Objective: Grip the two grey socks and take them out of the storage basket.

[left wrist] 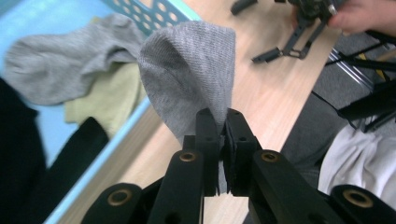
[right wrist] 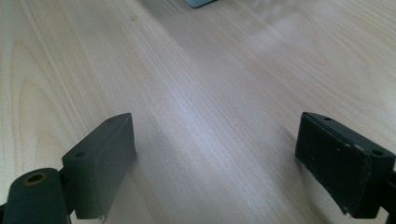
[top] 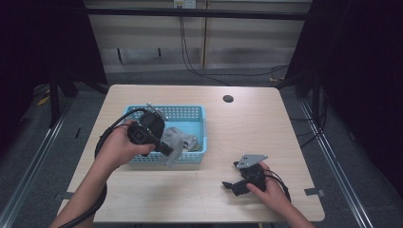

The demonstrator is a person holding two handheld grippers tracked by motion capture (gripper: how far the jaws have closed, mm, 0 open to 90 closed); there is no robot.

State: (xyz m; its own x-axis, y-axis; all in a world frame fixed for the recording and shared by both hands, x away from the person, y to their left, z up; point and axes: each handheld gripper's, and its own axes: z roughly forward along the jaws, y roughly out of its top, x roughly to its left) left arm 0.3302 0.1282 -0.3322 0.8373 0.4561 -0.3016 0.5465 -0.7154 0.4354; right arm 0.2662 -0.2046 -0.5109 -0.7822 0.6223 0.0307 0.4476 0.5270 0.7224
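Note:
A grey sock (left wrist: 191, 70) hangs from my left gripper (left wrist: 223, 116), whose jaws are shut on its edge. In the high view that left gripper (top: 168, 151) sits over the front wall of the light blue basket (top: 190, 114), and the grey sock (top: 176, 141) drapes across the rim. Inside the basket lie another grey sock (left wrist: 60, 65) and a yellow-green cloth (left wrist: 107, 102). My right gripper (top: 232, 175) rests low on the table near the front right. Its jaws stand wide apart in the right gripper view (right wrist: 215, 154), with bare wood between them.
The wooden table (top: 247, 128) has a dark round hole (top: 228, 99) at its back. A corner of the basket (right wrist: 201, 2) shows ahead of the right gripper. Dark curtains and floor cables surround the table.

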